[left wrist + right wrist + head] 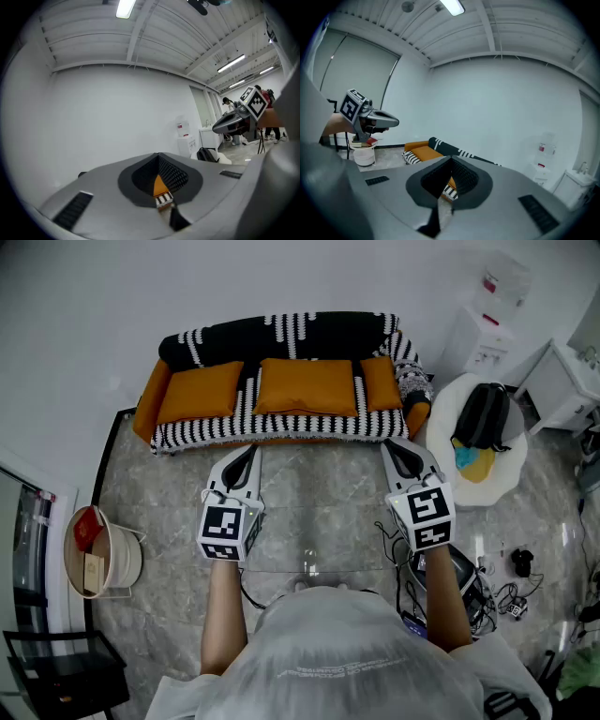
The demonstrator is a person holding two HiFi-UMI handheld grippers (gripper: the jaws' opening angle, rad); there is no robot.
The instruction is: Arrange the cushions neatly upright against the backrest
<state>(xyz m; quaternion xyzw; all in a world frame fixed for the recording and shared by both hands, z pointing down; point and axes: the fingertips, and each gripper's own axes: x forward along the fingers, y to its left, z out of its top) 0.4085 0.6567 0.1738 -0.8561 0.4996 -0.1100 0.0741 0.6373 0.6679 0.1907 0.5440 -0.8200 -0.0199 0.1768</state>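
Note:
A sofa (281, 334) with a black-and-white striped cover stands against the far wall. Three orange cushions lie along its seat: a left cushion (199, 390), a middle cushion (306, 386) and a smaller right cushion (380, 382). My left gripper (248, 454) hovers over the floor just in front of the sofa, shut and empty. To its right, my right gripper (394, 448) is also shut and empty, near the sofa's front right. In the left gripper view, a sliver of orange cushion (160, 185) shows past the closed left gripper (158, 158). The right gripper (451, 161) points at the sofa (419, 151).
A white bucket (105, 554) holding a red item stands at the left, with a black chair (56, 671) below it. A black backpack (483, 413) rests on a white round seat (502, 470) right of the sofa. A white dispenser (487, 329) and floor cables (511, 592) are further right.

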